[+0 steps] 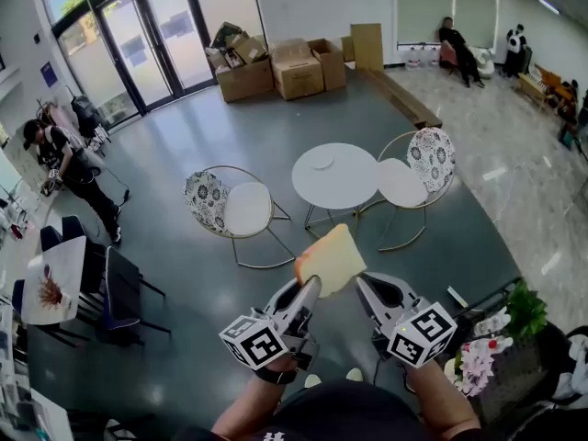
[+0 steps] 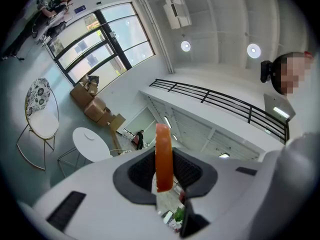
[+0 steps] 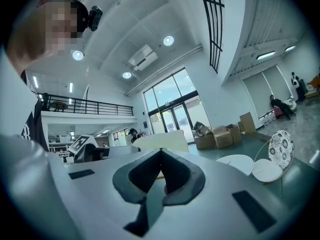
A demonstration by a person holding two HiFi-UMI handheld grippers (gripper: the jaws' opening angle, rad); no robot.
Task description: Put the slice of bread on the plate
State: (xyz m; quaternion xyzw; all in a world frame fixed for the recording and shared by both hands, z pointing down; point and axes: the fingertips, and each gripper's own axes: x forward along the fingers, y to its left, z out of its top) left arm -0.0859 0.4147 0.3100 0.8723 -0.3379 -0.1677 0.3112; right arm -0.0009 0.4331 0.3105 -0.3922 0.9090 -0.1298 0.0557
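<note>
A slice of bread (image 1: 331,258), pale with a tan crust, stands up between the jaws of my left gripper (image 1: 310,290), which is shut on its lower edge. In the left gripper view the bread (image 2: 162,139) shows edge-on as an orange strip pinched in the left gripper (image 2: 163,160). My right gripper (image 1: 365,286) sits close beside it on the right, shut with nothing in it; in its own view the right gripper (image 3: 161,153) has its pads meeting, and the bread (image 3: 162,140) lies just beyond. A small white plate (image 1: 322,163) rests on the round white table (image 1: 344,182) far below.
Two wire chairs with patterned backs (image 1: 230,205) (image 1: 418,168) flank the table. Cardboard boxes (image 1: 276,67) stand by the glass doors. A person (image 1: 64,168) stands at the left, others sit at the far right. A plant with flowers (image 1: 501,333) is by my right arm.
</note>
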